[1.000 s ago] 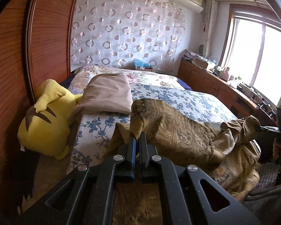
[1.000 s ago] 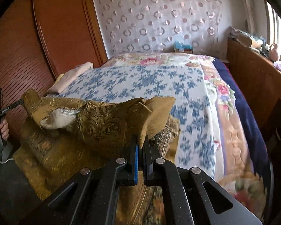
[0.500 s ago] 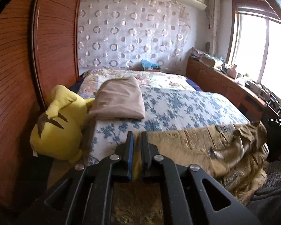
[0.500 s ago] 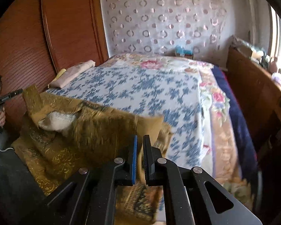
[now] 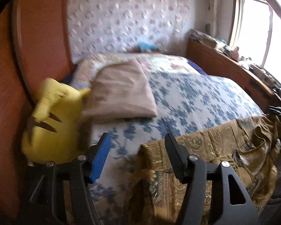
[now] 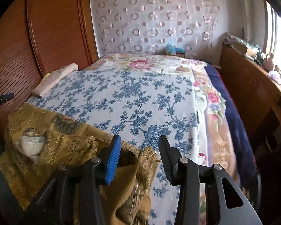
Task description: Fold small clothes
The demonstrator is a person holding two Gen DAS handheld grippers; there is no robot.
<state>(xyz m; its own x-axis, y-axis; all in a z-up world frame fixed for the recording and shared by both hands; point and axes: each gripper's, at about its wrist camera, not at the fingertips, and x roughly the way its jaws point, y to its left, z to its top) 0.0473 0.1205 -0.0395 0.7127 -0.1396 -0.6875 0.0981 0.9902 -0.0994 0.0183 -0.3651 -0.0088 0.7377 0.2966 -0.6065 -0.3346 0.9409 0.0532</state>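
A golden-brown patterned garment point(image 5: 211, 150) lies spread along the near edge of the bed and hangs over it. It also shows in the right wrist view point(image 6: 52, 138), with a pale lining patch on its left part. My left gripper point(image 5: 137, 140) is open, just above the garment's left corner. My right gripper point(image 6: 139, 144) is open over the garment's right corner, which lies crumpled between the jaws.
The bed point(image 6: 140, 97) has a blue floral cover. A folded beige cloth point(image 5: 121, 90) and a yellow plush toy point(image 5: 54, 120) lie at its left by the wooden headboard point(image 5: 7, 75). A wooden cabinet point(image 6: 252, 93) with clutter runs along the right, under the window.
Both grippers have opened and let go of the garment. It was held up and bunched, then laid flat along the bed's near edge.
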